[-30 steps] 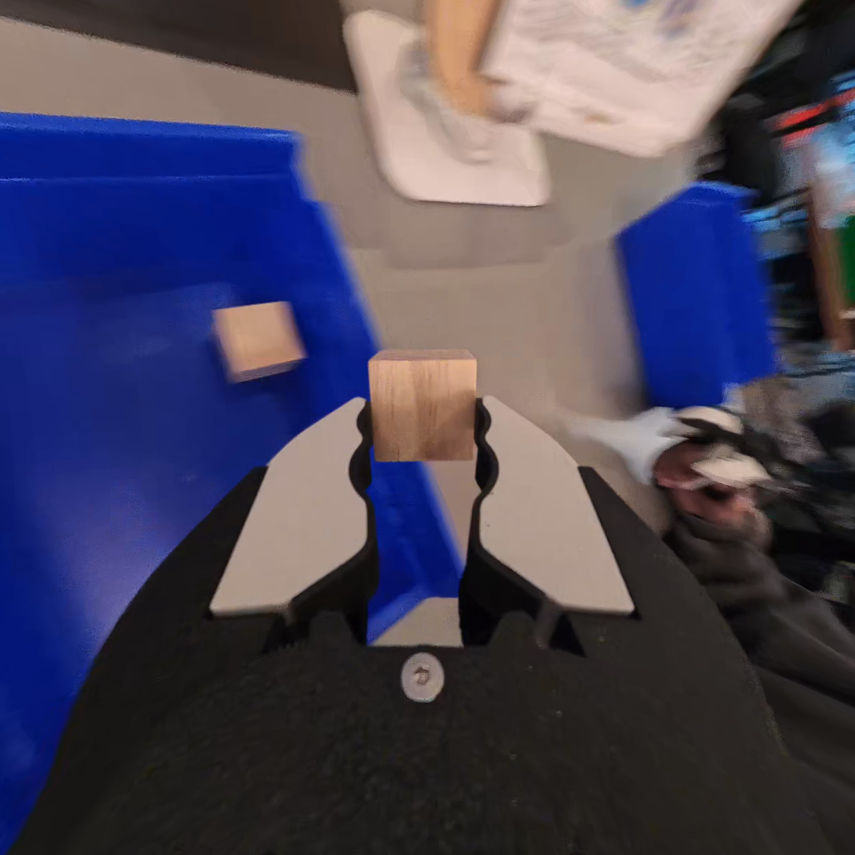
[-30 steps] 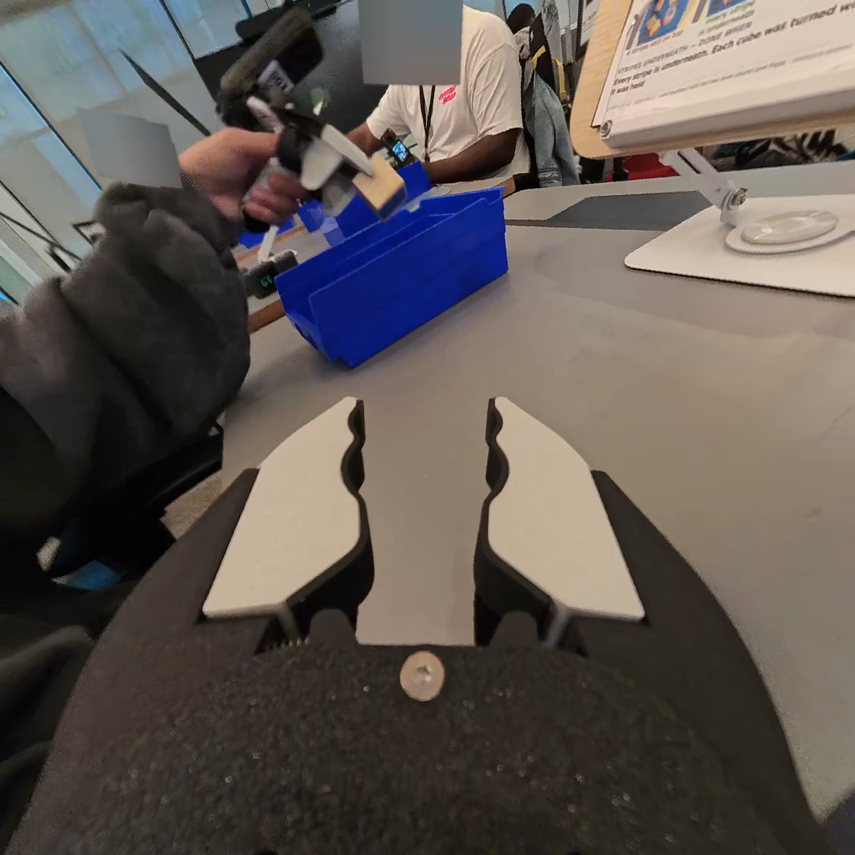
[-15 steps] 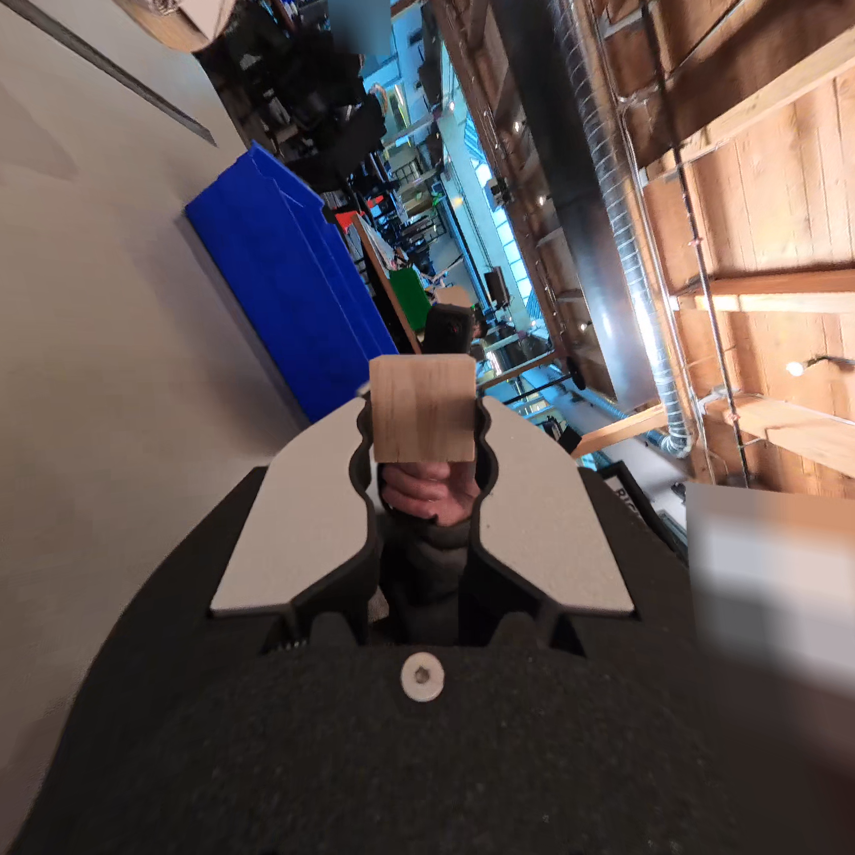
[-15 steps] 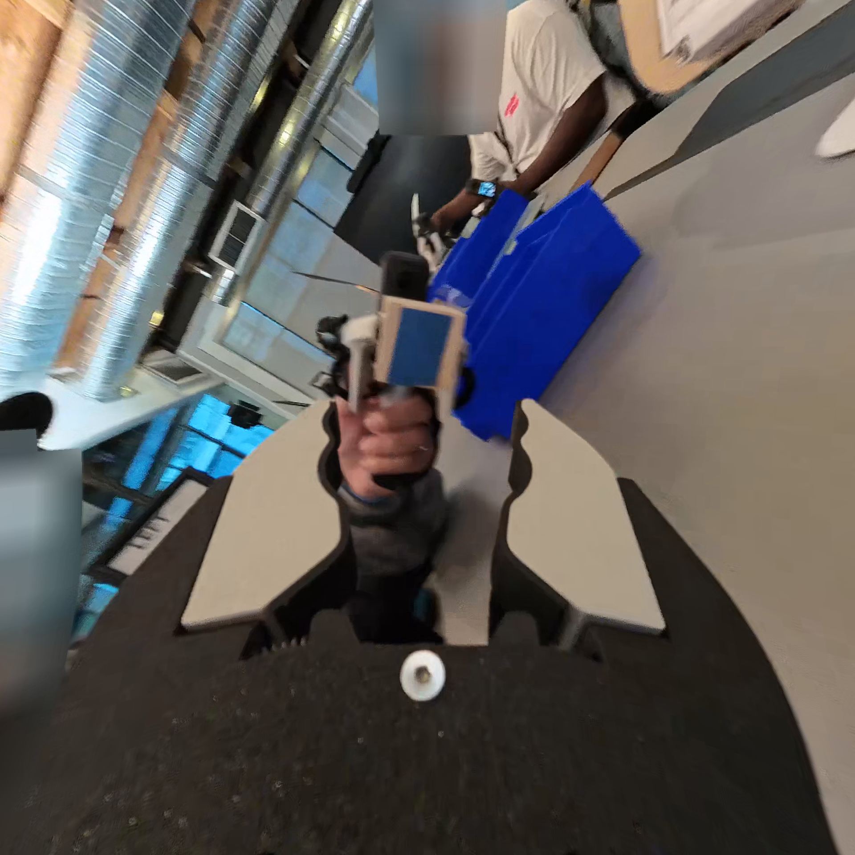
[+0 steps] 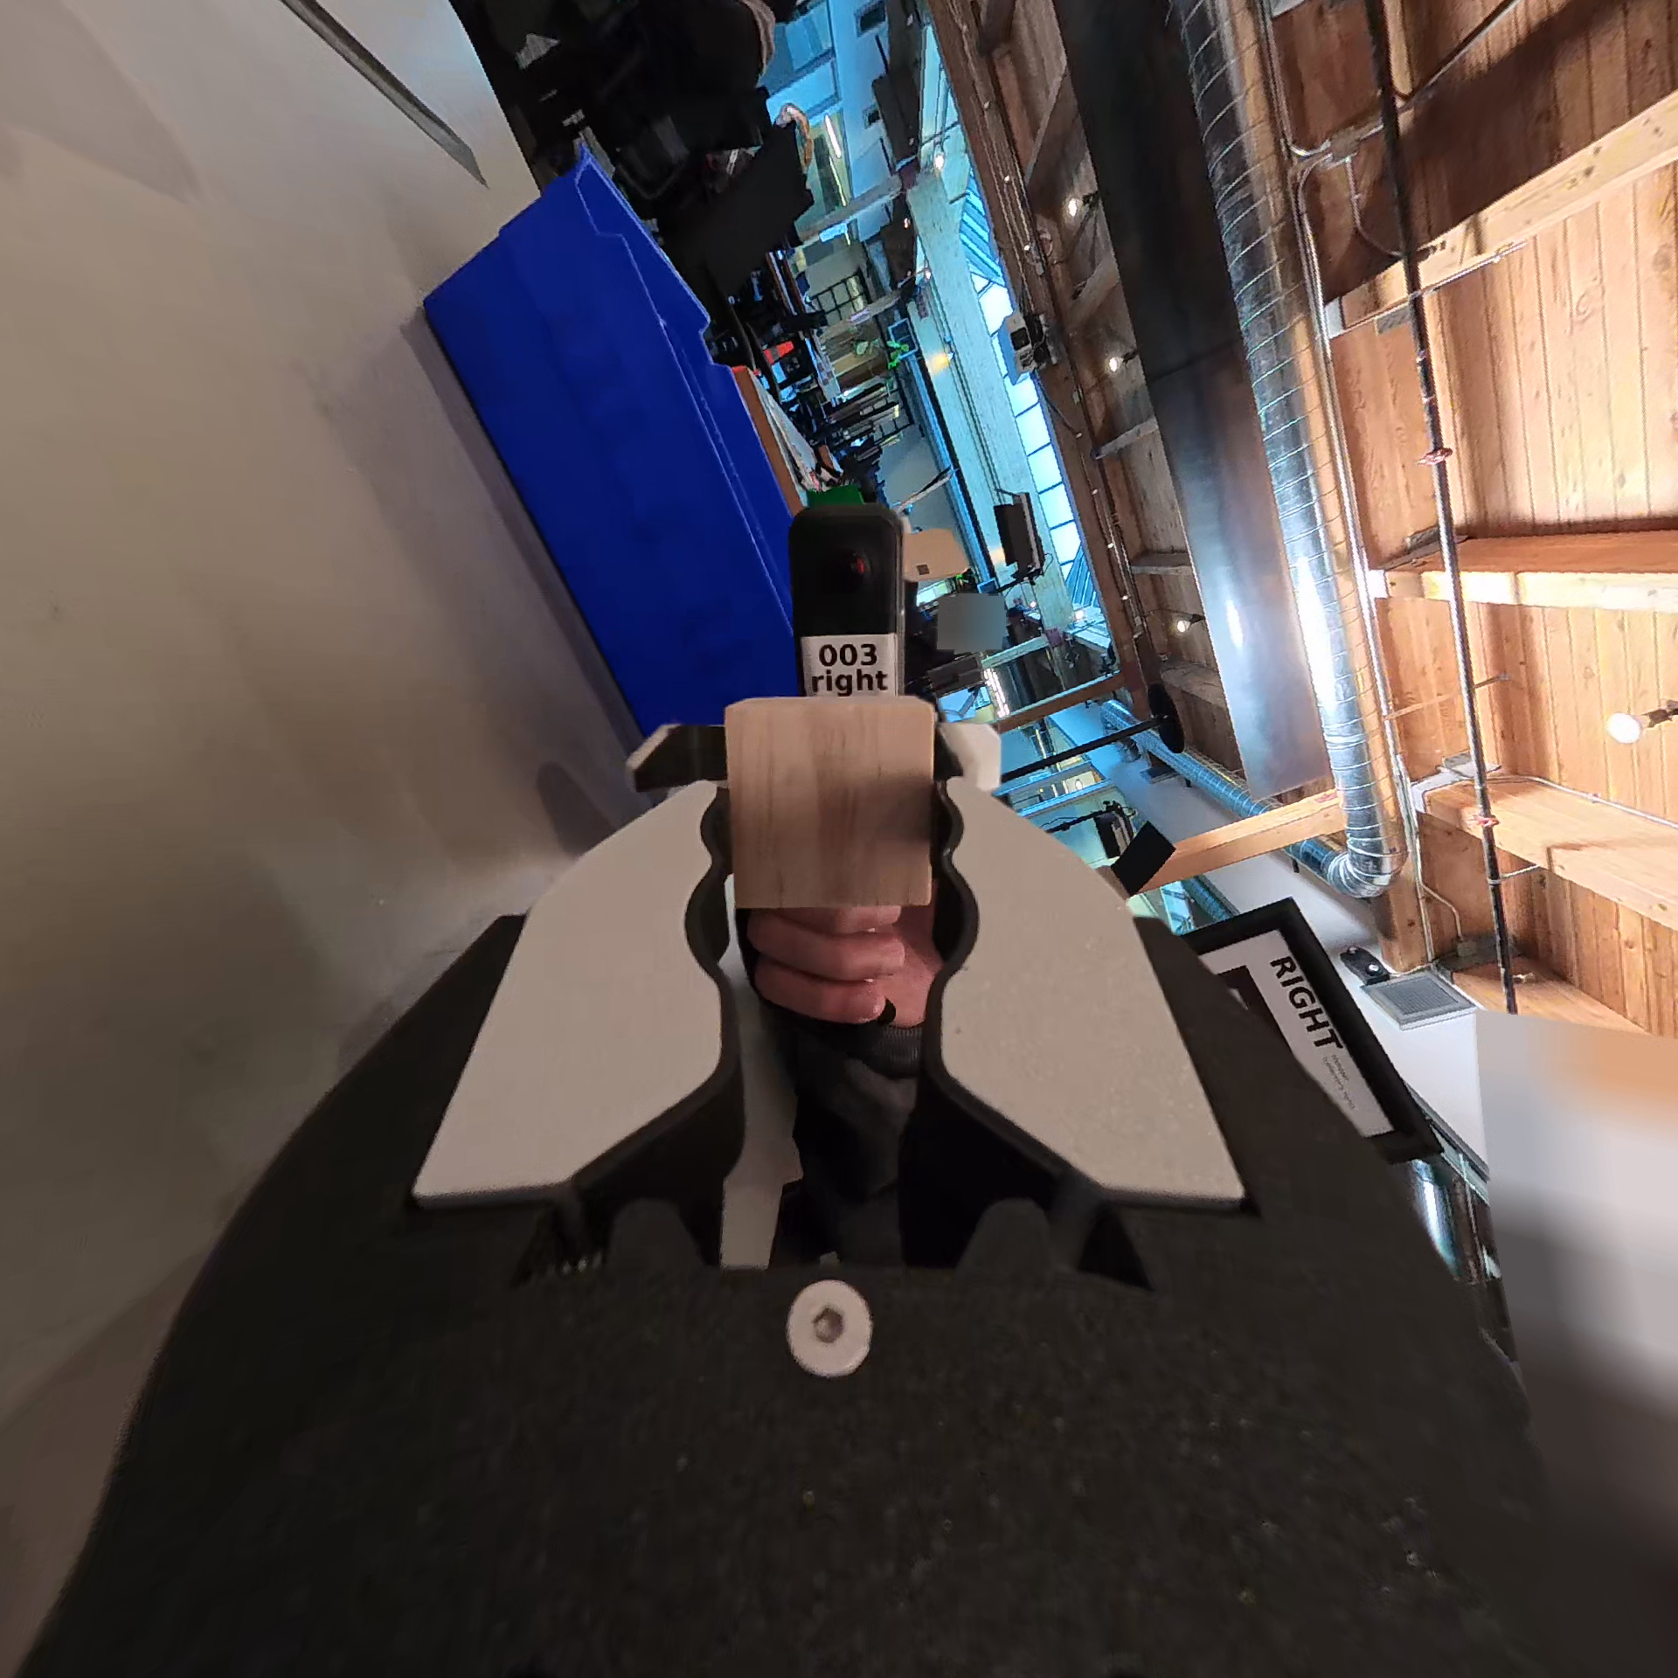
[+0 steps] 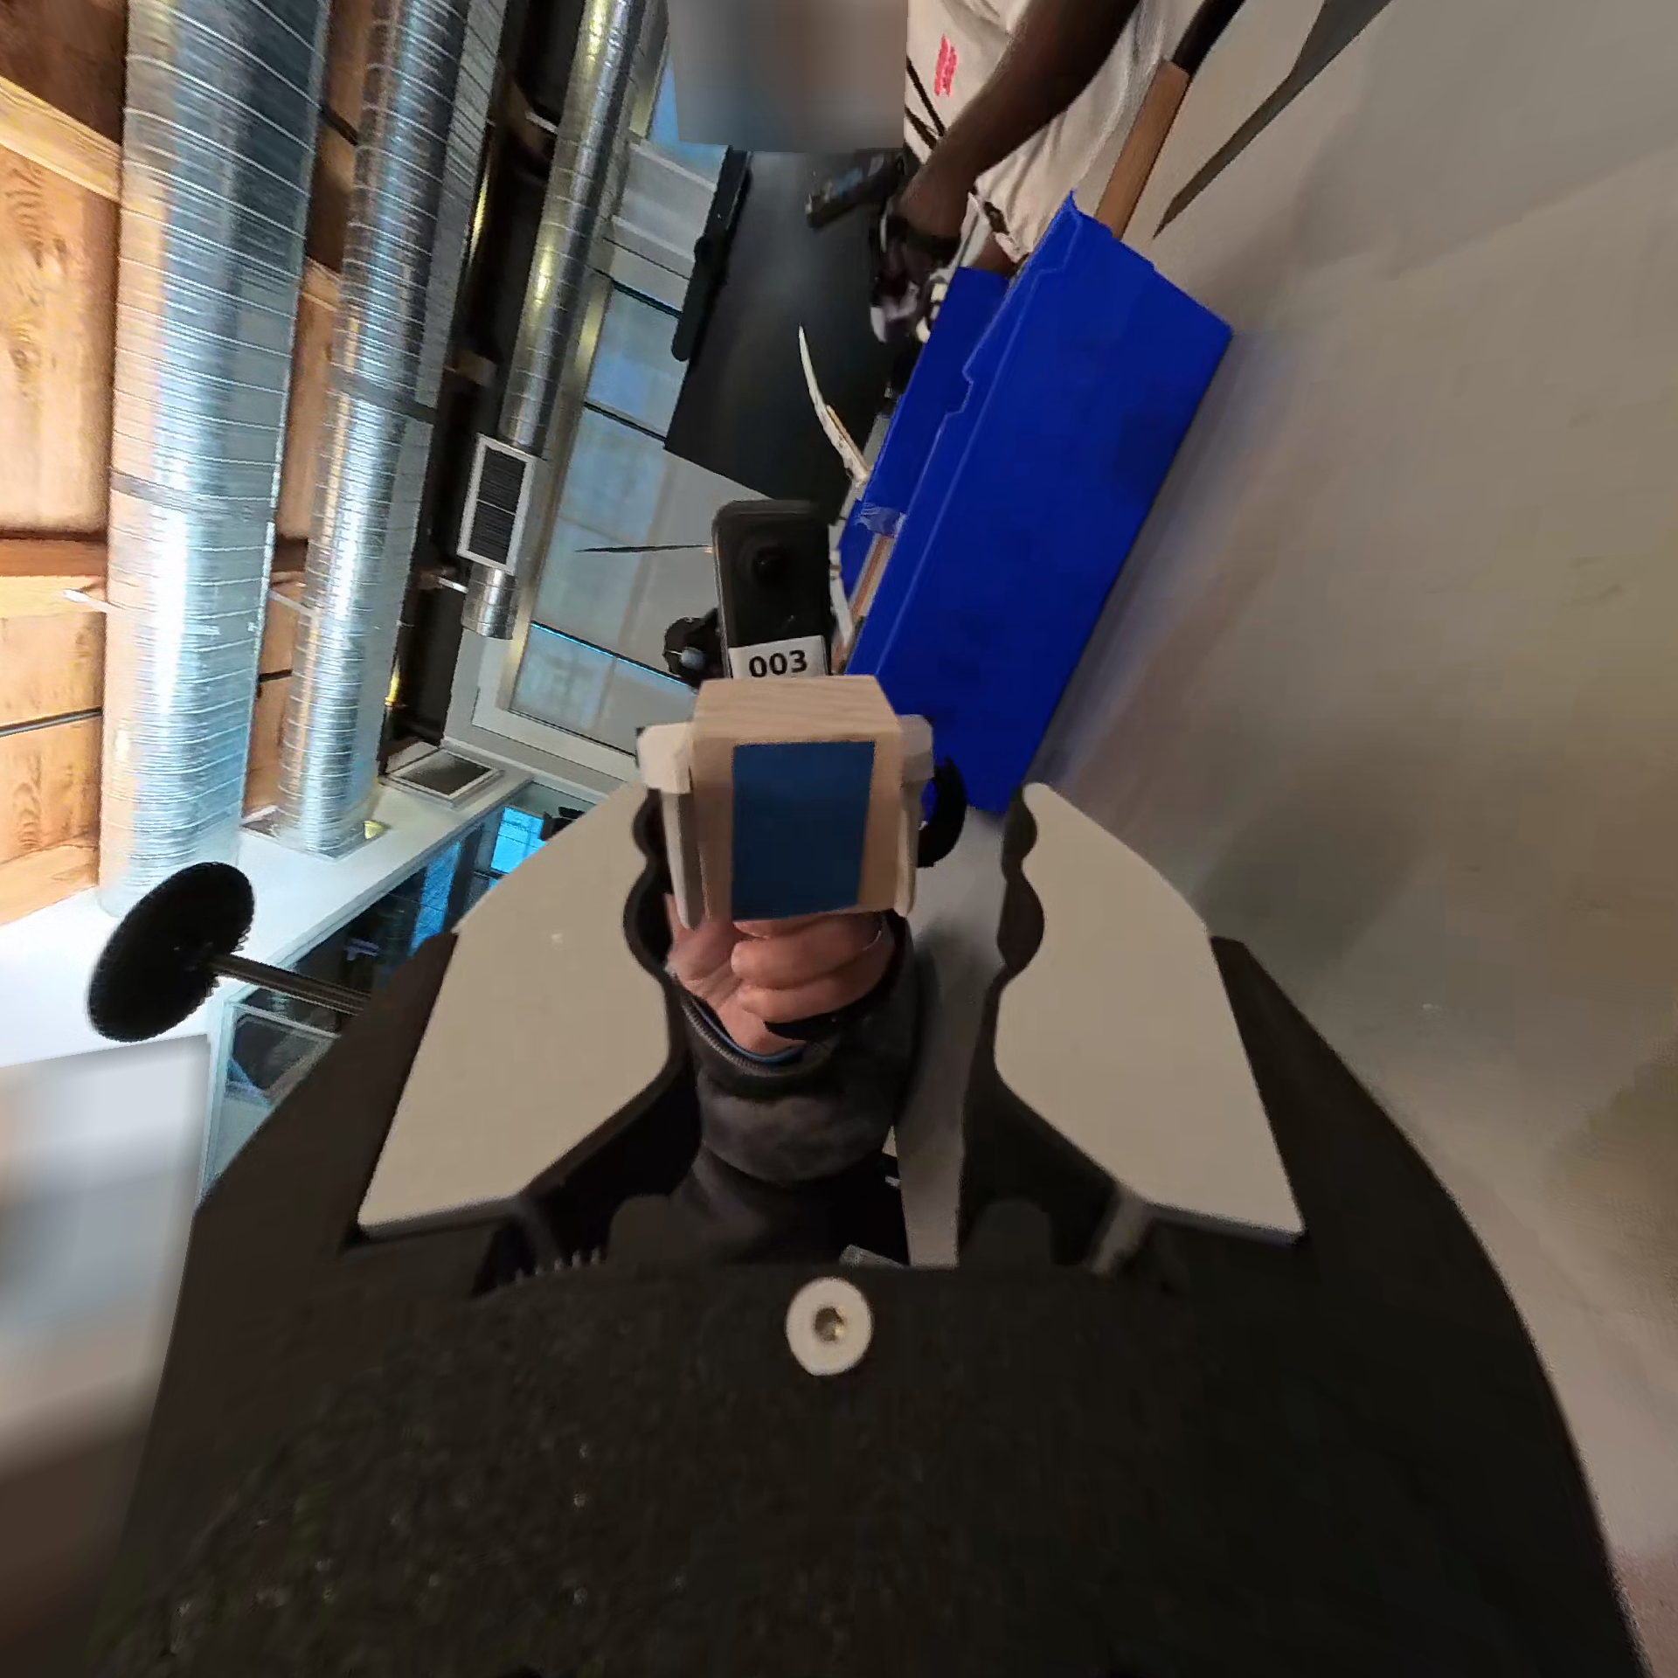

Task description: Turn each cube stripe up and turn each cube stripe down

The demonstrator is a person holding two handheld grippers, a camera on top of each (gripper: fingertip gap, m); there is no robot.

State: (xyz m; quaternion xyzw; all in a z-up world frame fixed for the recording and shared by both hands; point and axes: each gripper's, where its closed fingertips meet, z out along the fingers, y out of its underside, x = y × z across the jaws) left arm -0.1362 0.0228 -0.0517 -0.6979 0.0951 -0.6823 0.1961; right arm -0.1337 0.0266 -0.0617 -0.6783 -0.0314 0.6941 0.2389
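Bins: one blue bin on grey table, contents hidden.
Cubes: one wooden cube.
Left gripper: clamped on cube.
Right gripper: jaws spread, empty.

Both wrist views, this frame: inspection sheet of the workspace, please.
Surface: grey table, bare where visible; both views are rolled sideways.
Job's things: wooden cube held in mid-air; blue stripe faces the right gripper's camera.
Clutter: blue bin on the table; framed sign at the edge.
Grippers: left gripper shut on the cube; right gripper open, facing the cube head-on.
Cables: nothing seen.
Surroundings: silver ducts, wooden ceiling, a seated person beyond the bin.
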